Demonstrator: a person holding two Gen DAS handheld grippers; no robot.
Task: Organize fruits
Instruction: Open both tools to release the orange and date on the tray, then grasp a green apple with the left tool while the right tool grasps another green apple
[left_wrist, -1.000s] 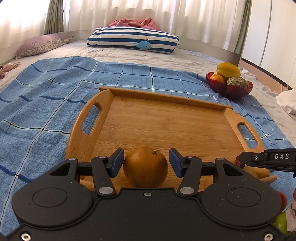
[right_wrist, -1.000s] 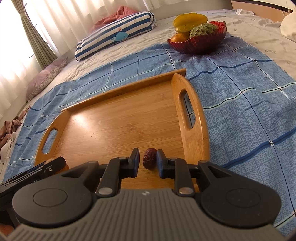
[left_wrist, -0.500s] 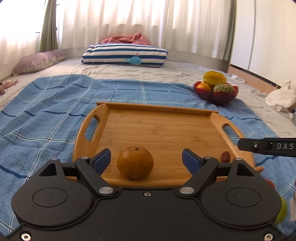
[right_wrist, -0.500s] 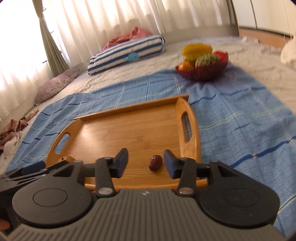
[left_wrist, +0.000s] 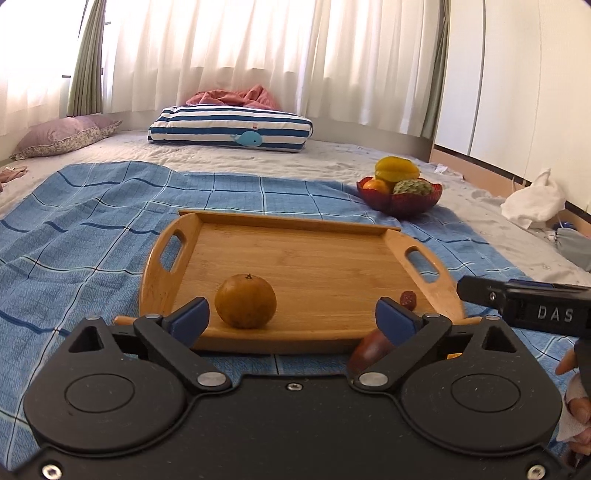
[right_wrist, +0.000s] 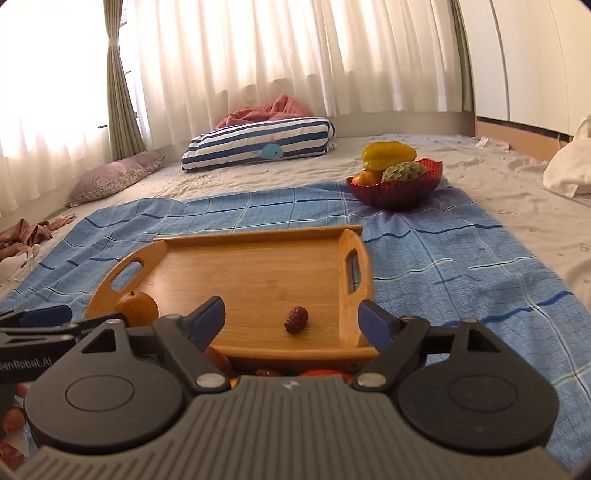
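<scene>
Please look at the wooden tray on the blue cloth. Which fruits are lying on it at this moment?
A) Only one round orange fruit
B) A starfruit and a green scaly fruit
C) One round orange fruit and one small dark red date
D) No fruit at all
C: the wooden tray carries the round orange fruit near its left handle and the small dark red date near its right handle.

I saw the bed (right_wrist: 480, 177) under a pale sheet, with a blue checked blanket (right_wrist: 461, 266) spread over its middle. A wooden tray (right_wrist: 258, 266) lay on the blanket, and a red bowl (right_wrist: 395, 192) stood at the blanket's far edge. A striped pillow (right_wrist: 258, 142) sat near the bed's far edge, a purple pillow (right_wrist: 110, 179) toward the far left corner, and white cloth (right_wrist: 569, 166) lay by the right edge.
</scene>
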